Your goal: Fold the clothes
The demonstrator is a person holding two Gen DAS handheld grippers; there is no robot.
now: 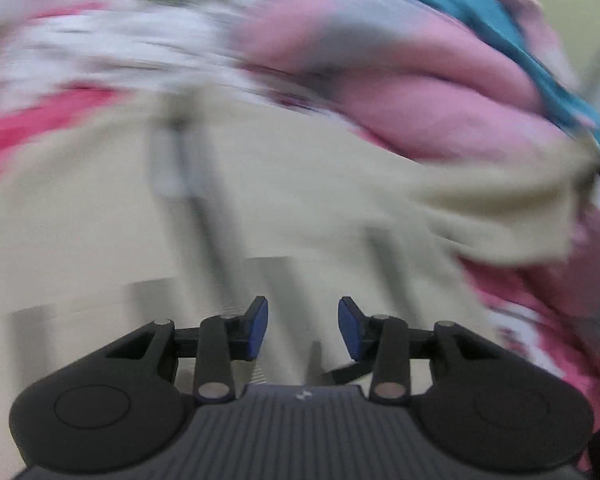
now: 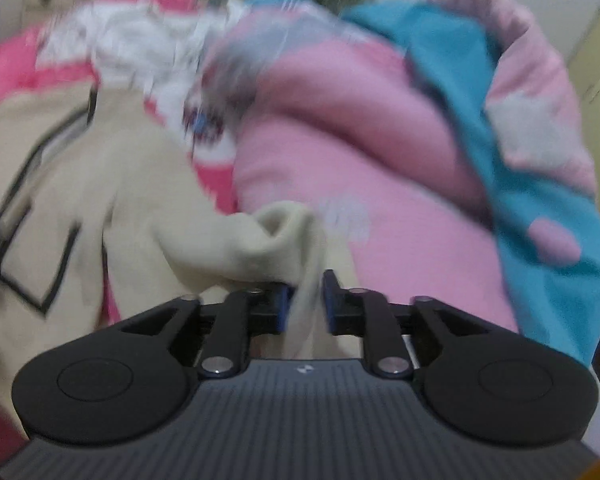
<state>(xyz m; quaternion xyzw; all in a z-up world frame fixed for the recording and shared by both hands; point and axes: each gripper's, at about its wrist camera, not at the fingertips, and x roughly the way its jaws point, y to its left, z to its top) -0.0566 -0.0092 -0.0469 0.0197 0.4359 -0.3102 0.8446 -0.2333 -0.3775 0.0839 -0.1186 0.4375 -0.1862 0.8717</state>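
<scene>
Soft cream knit garment with dark outlined lettering (image 2: 80, 184) lying rumpled, right gripper (image 2: 306, 300) parted, a cream fold hanging loosely between the pads, left gripper (image 1: 303, 328) spread, holding nothing, plush pink blanket (image 2: 360, 160) bunching behind.

Soft matt cream cloth garment (image 2: 148, 200) with dark printed lines, fleecy pink blanket (image 2: 340, 152) beside smooth teal cloth (image 2: 500, 160), matt black plastic right tool (image 2: 306, 300) and left tool (image 1: 302, 328) with blue rubbery pads (image 1: 260, 328), ribbed grey housings, shiny metal pins.
</scene>
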